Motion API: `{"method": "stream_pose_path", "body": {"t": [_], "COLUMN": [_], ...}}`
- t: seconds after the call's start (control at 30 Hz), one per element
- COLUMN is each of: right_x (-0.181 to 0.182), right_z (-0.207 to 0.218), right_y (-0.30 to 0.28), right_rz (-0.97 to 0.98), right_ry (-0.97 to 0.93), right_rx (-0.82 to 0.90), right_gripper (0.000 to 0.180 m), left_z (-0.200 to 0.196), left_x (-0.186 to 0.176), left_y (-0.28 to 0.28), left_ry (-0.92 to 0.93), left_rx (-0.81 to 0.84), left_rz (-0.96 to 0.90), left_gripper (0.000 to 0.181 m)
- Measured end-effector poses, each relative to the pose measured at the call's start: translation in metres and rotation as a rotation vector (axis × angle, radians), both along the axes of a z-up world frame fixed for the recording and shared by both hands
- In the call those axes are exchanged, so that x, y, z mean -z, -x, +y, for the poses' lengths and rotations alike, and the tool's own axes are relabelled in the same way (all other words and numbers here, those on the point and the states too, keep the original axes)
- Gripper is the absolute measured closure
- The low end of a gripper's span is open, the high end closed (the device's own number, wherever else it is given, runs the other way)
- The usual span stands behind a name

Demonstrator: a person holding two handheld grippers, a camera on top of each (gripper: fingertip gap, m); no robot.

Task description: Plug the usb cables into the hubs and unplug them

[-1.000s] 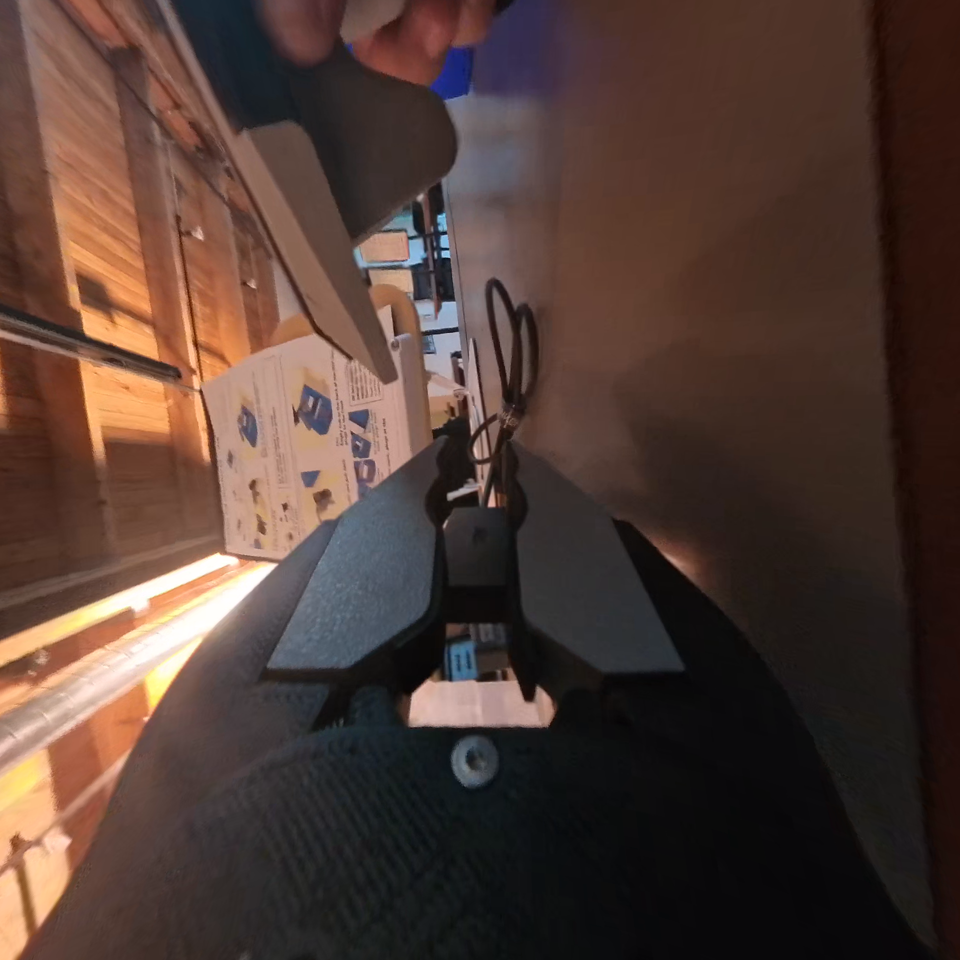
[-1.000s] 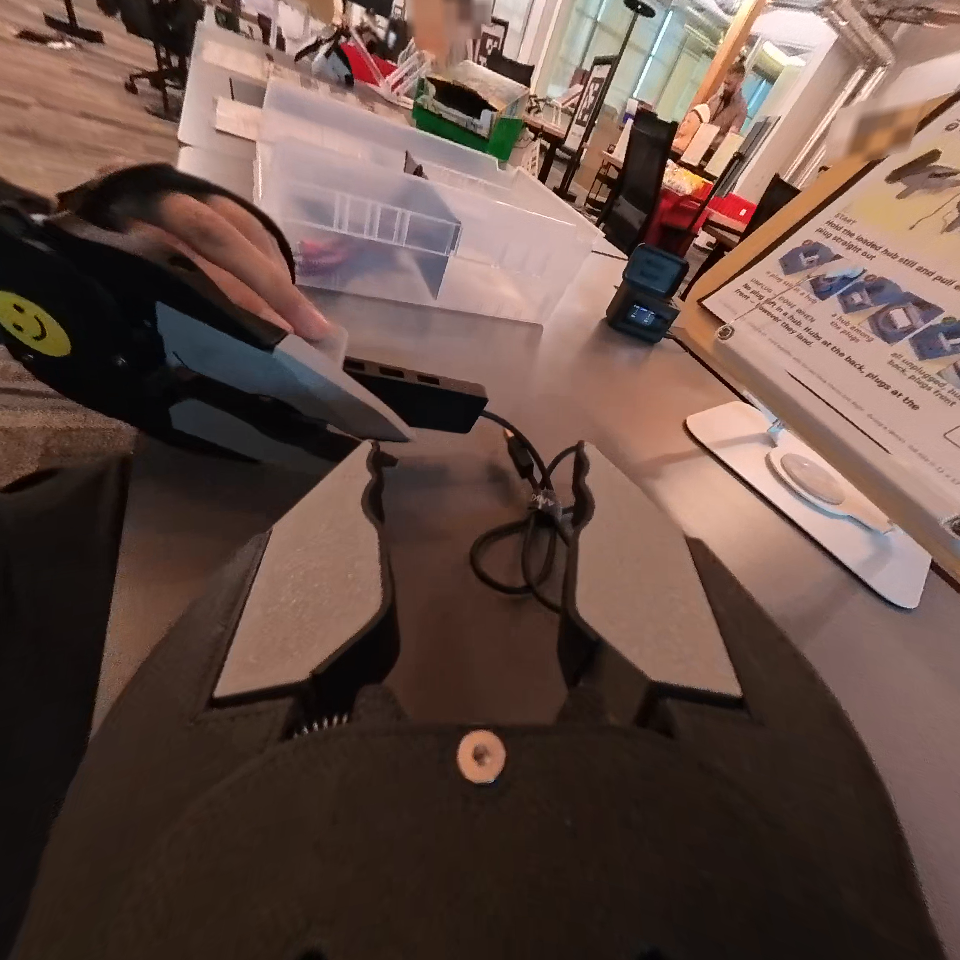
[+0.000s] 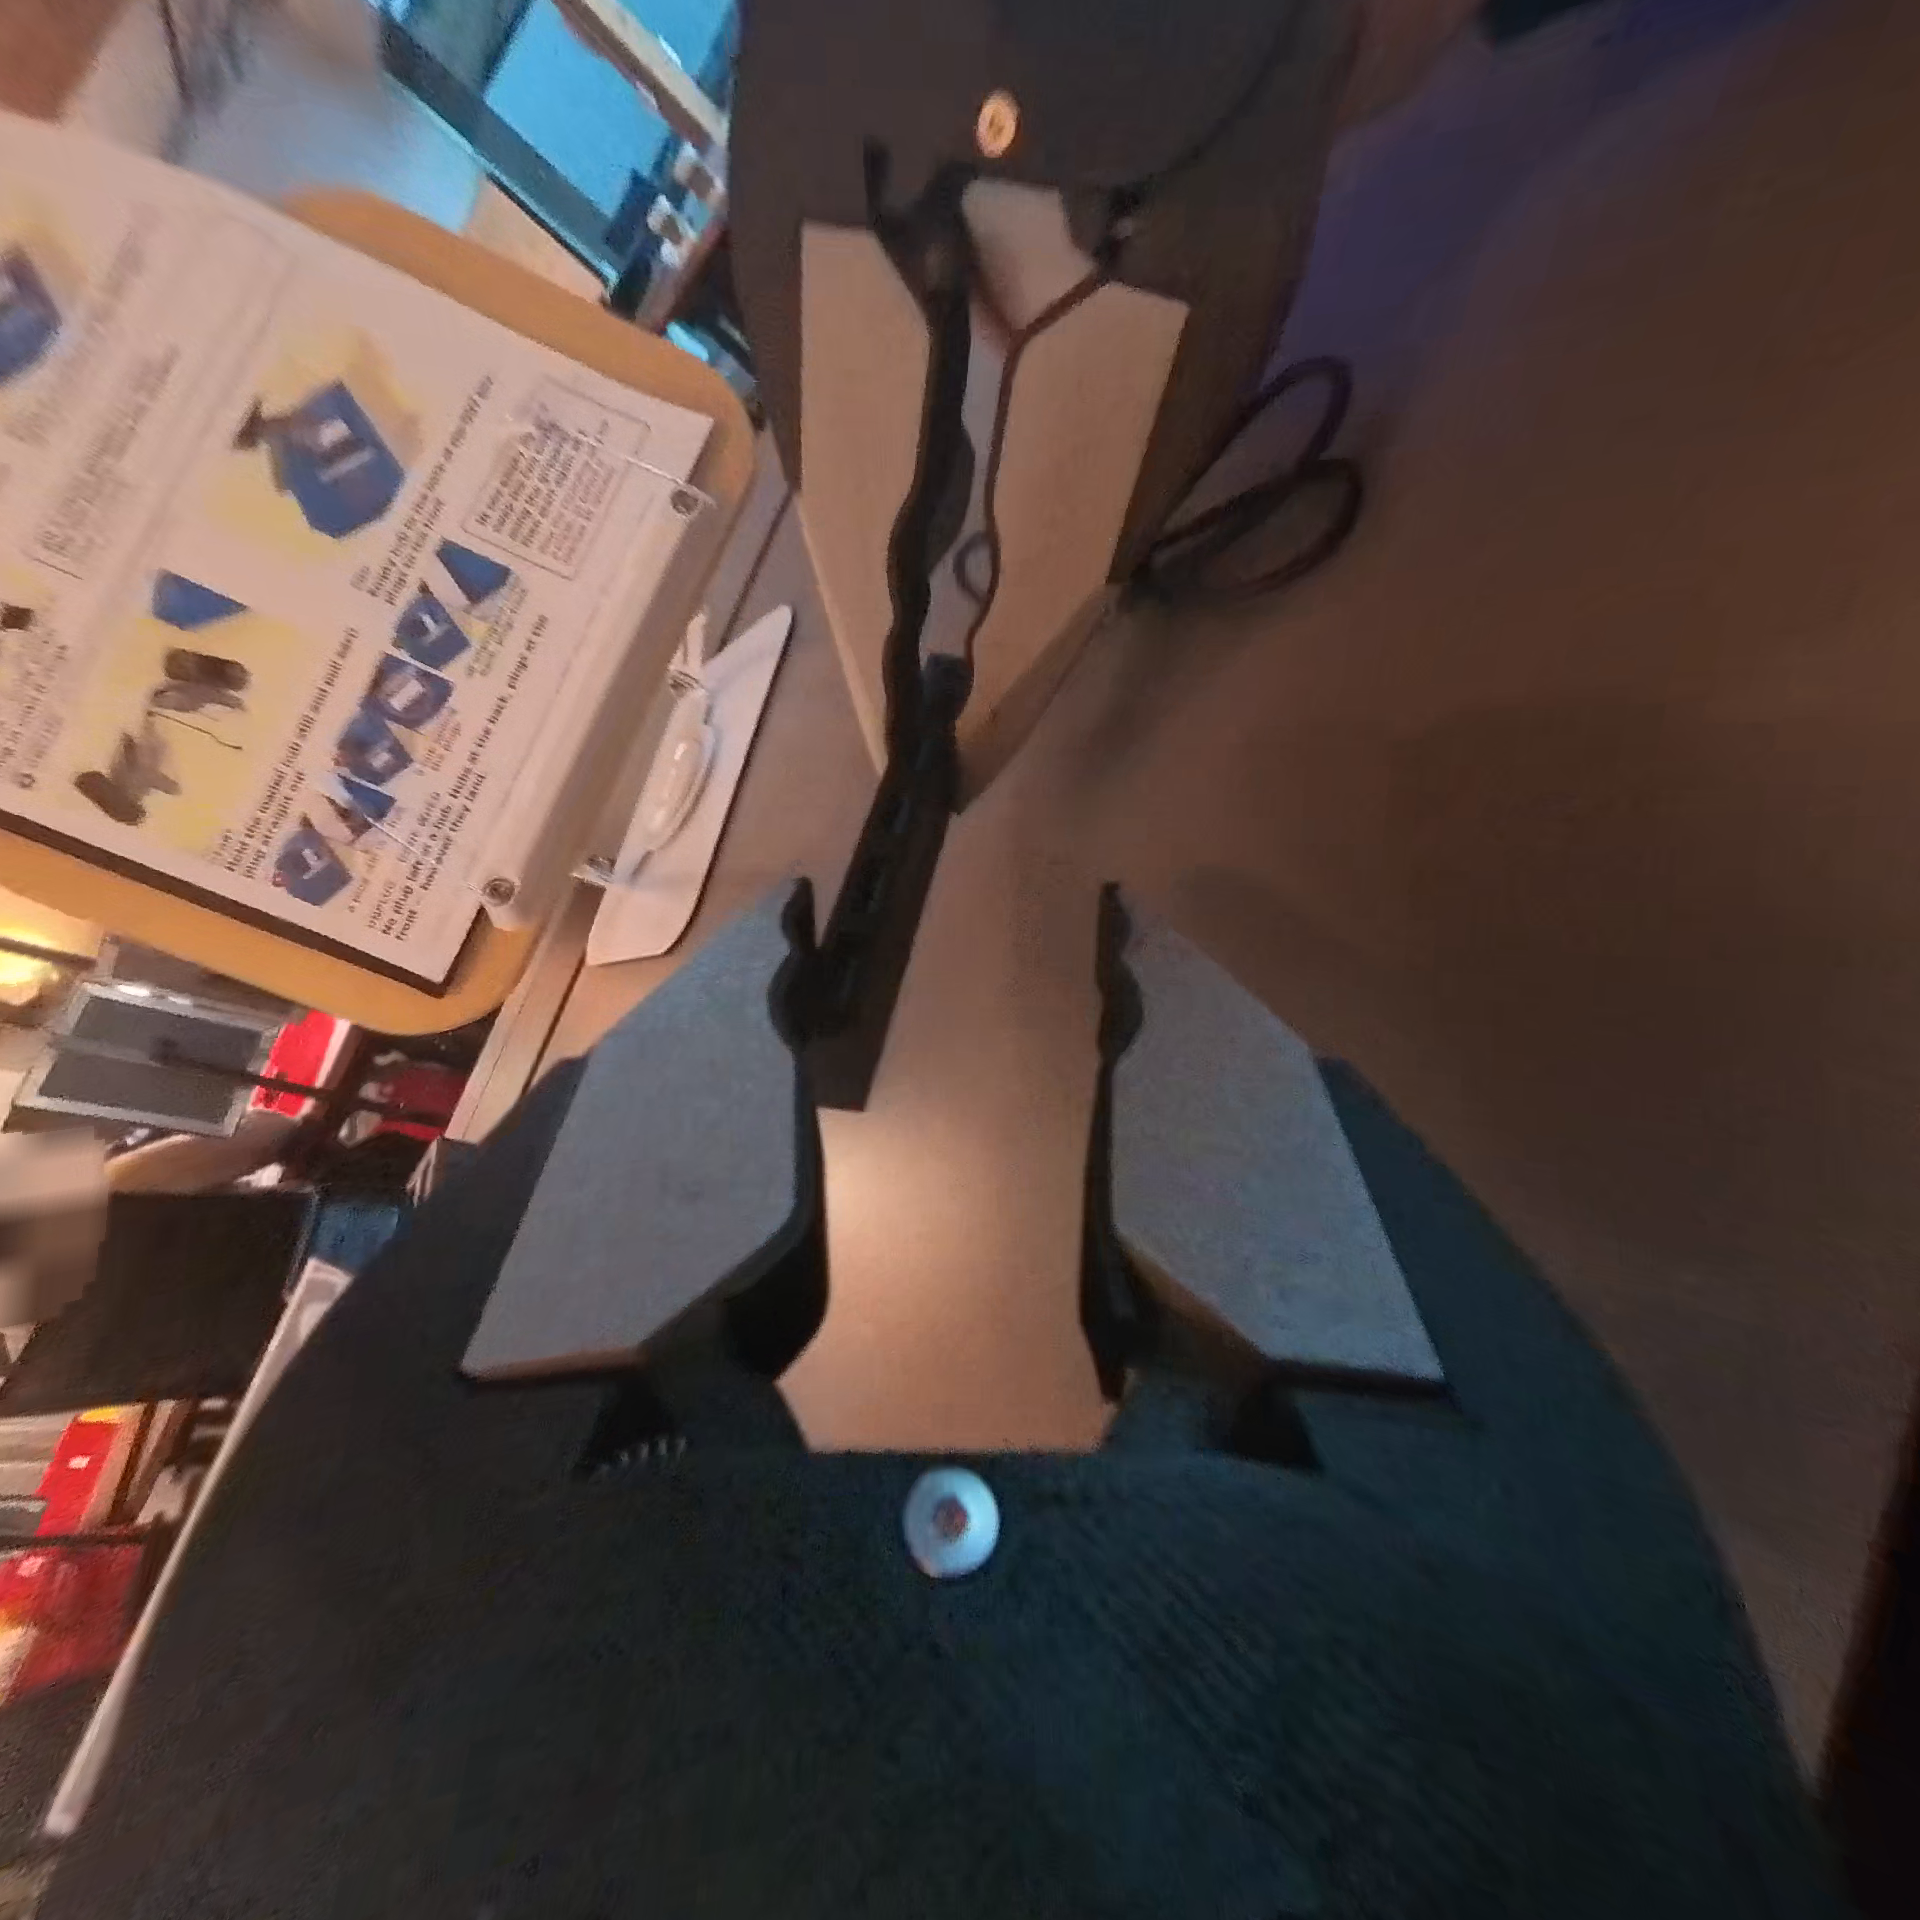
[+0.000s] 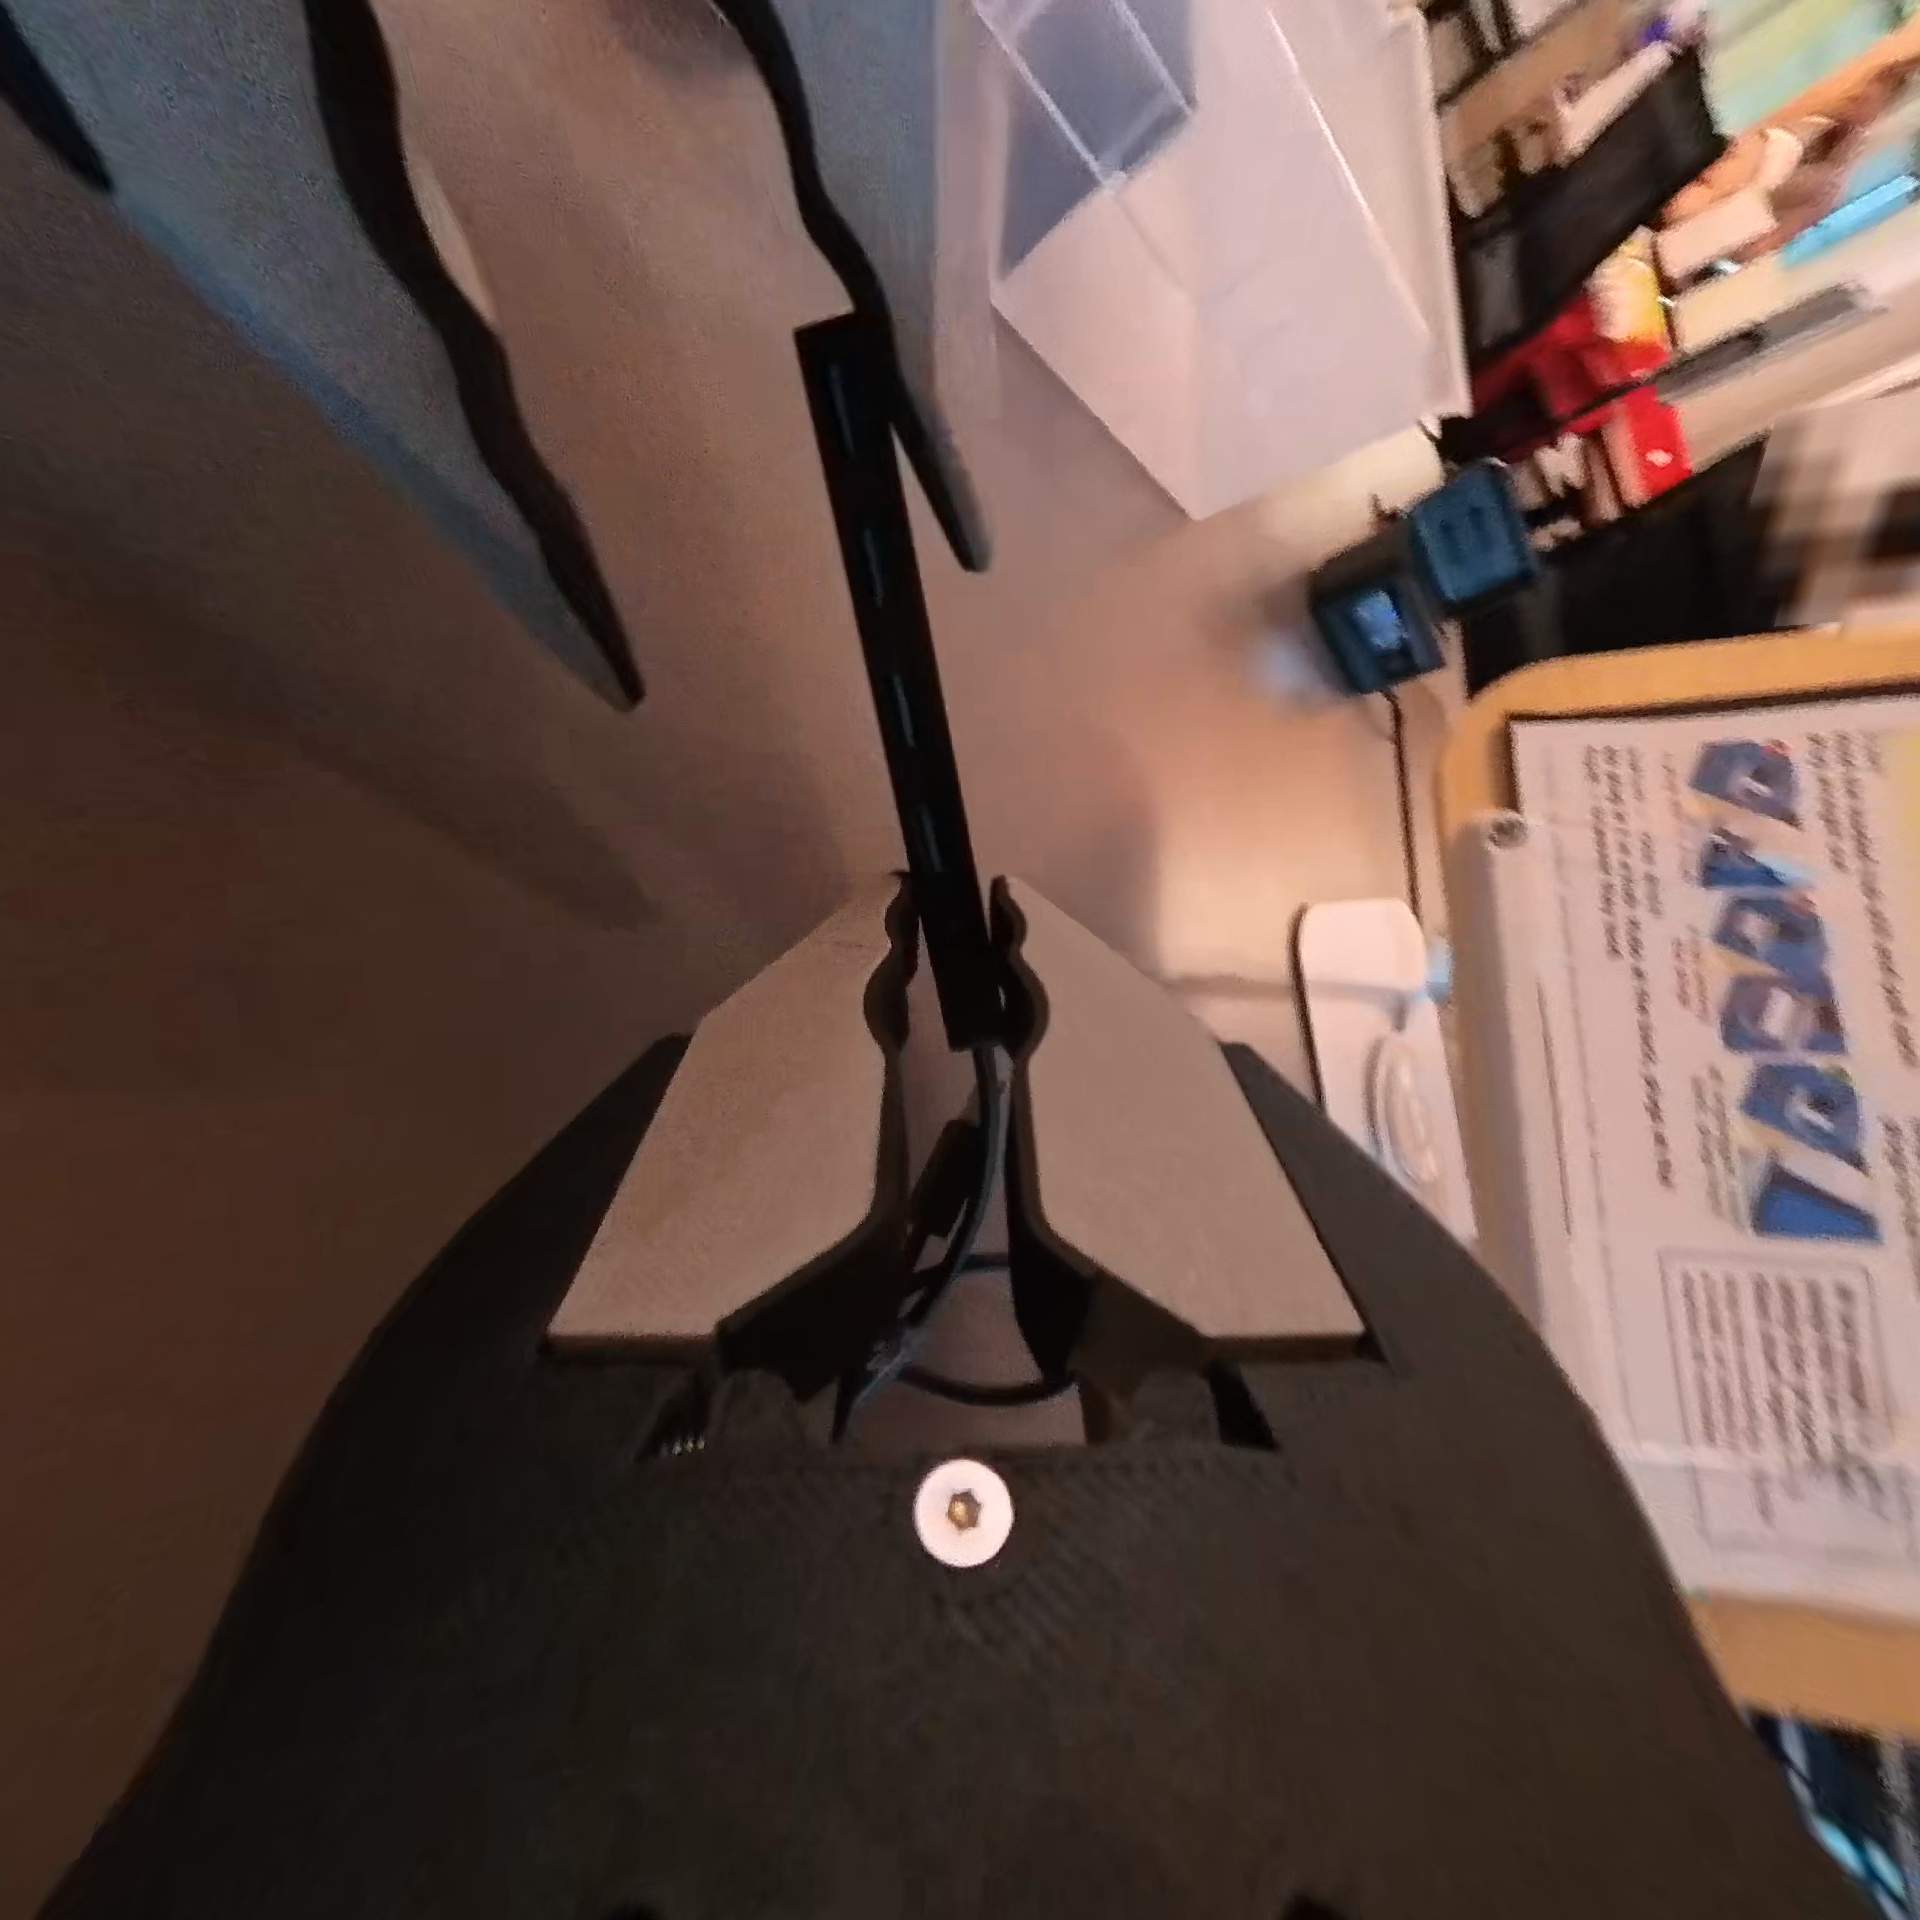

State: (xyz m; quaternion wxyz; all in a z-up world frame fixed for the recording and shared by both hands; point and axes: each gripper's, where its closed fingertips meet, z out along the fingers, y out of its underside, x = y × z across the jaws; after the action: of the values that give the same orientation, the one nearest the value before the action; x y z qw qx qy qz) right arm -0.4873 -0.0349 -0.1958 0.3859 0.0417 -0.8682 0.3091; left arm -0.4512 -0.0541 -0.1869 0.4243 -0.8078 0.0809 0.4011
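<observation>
A: Because the right gripper (image 4: 951, 961) has the cable end of the black USB hub (image 4: 902, 686) pinched between its fingertips, the hub juts forward like a stick, its row of ports facing the camera. Why hold it so?

B: My guess is to leave the ports reachable and the hub steady above the table (image 4: 260, 831). The hub's own cable (image 4: 971, 1132) trails back between the jaws, bundled near the gripper's base.

A: And the left gripper (image 3: 951, 940)?

B: Spread wide. In the left wrist view the hub's free end (image 3: 883, 935) sits against the inner edge of one finger, while the other finger stands clear of it, so nothing is clamped there.

A: The poses?

B: The two grippers face one another nose to nose, the hub bridging them. Both views are rolled well over, so each hand seems turned on its side.

A: Any loose cable?

B: A dark coil (image 3: 1262, 499) lies on the table beyond the right gripper. The printed instruction board (image 3: 343, 582) stands off to one side, clear of the work.
</observation>
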Motion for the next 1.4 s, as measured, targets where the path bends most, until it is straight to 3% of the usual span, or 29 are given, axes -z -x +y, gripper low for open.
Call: {"method": "stream_pose_path", "body": {"t": [0.13, 0.17, 0.23, 0.4, 0.5, 0.63, 0.7, 0.8, 0.87, 0.93, 1.03, 1.2, 1.33, 1.4], "right_x": [0.003, 0.006, 0.007, -0.014, -0.045, -0.113, -0.126, -0.102, -0.076, -0.06, -0.065, -0.075, -0.031, -0.002], "right_z": [0.019, 0.023, 0.028, 0.039, 0.043, 0.052, 0.06, 0.056, 0.041, 0.031, 0.033, 0.045, 0.047, 0.053], "right_y": [0.003, 0.002, -0.002, 0.002, 0.008, 0.006, 0.008, 0.009, -0.011, -0.038, -0.058, -0.058, -0.038, -0.025], "right_rz": [0.125, 0.146, 0.213, 0.441, 0.636, 0.975, 0.998, 0.782, 0.566, 0.385, 0.238, 0.117, -0.198, -0.384], "right_ry": [-0.046, -0.064, -0.106, -0.173, -0.165, -0.053, 0.025, 0.122, 0.182, 0.252, 0.416, 0.613, 0.563, 0.524], "right_rx": [0.093, 0.096, 0.089, 0.143, 0.212, 0.393, 0.434, 0.319, 0.13, -0.047, -0.153, -0.12, 0.022, 0.147], "right_gripper": [0.17, 0.17, 0.168, 0.169, 0.168, 0.167, 0.169, 0.163, 0.174, 0.175, 0.176, 0.179, 0.18, 0.176], "left_z": [0.024, 0.028, 0.029, 0.036, 0.038, 0.044, 0.05, 0.053, 0.044, 0.028, 0.008, -0.007, -0.014, -0.015], "left_x": [0.016, 0.019, 0.014, 0.0, -0.028, -0.097, -0.114, -0.094, -0.064, -0.037, 0.005, 0.053, 0.053, 0.053], "left_y": [0.006, 0.006, 0.014, 0.025, 0.031, 0.037, 0.04, 0.052, 0.054, 0.054, 0.036, -0.017, -0.011, -0.013], "left_ry": [0.04, 0.042, 0.049, 0.154, 0.172, 0.15, 0.196, 0.303, 0.351, 0.337, 0.348, 0.462, 0.467, 0.429], "left_rx": [0.004, 0.011, -0.004, -0.002, -0.022, -0.039, -0.053, -0.055, -0.035, -0.038, 0.011, 0.15, 0.089, 0.074], "left_rz": [-0.017, -0.031, 0.065, 0.347, 0.53, 0.826, 0.938, 0.962, 0.886, 0.749, 0.487, 0.245, 0.196, 0.014], "left_gripper": [0.123, 0.132, 0.172, 0.173, 0.173, 0.173, 0.173, 0.173, 0.173, 0.173, 0.173, 0.169, 0.169, 0.152]}}
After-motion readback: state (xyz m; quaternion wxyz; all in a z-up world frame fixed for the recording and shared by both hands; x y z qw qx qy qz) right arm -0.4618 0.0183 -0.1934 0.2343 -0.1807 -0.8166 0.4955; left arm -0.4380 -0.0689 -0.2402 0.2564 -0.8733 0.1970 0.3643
